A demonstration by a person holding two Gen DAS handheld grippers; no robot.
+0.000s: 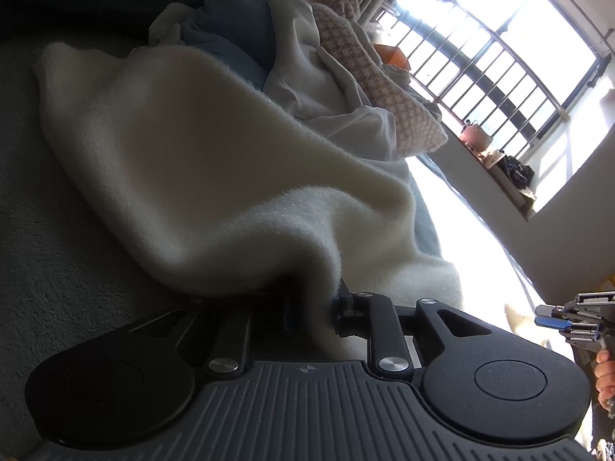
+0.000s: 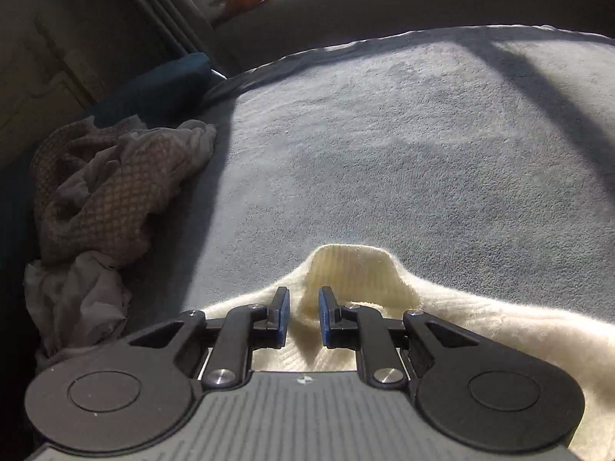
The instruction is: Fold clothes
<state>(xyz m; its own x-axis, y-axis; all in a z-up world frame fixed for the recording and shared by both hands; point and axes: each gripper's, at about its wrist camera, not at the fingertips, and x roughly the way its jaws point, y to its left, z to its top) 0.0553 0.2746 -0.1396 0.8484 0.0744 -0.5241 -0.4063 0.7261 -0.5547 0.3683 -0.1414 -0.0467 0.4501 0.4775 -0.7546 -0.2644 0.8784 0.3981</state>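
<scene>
A fluffy cream sweater (image 1: 184, 161) lies across the grey bed cover (image 1: 46, 269). One fold of it rises into my left gripper (image 1: 307, 307), whose fingers are shut on the fabric and partly buried in it. In the right wrist view the ribbed cuff (image 2: 346, 265) of the sweater (image 2: 480, 330) sticks out ahead of my right gripper (image 2: 303, 315). Its blue pads (image 2: 282, 319) pinch a ridge of the knit between them. The right gripper (image 1: 546, 315) also shows at the far right of the left wrist view, held by a hand (image 1: 605, 376).
A heap of other clothes lies at the bed's head: a pink houndstooth knit (image 1: 369, 77), white cloth (image 1: 307, 88), blue cloth (image 1: 226, 27); the same heap (image 2: 115, 184) sits left of the right gripper. Grey cover (image 2: 384, 146) stretches ahead. A barred window (image 1: 480, 57) and a sill pot (image 1: 474, 134) are beyond.
</scene>
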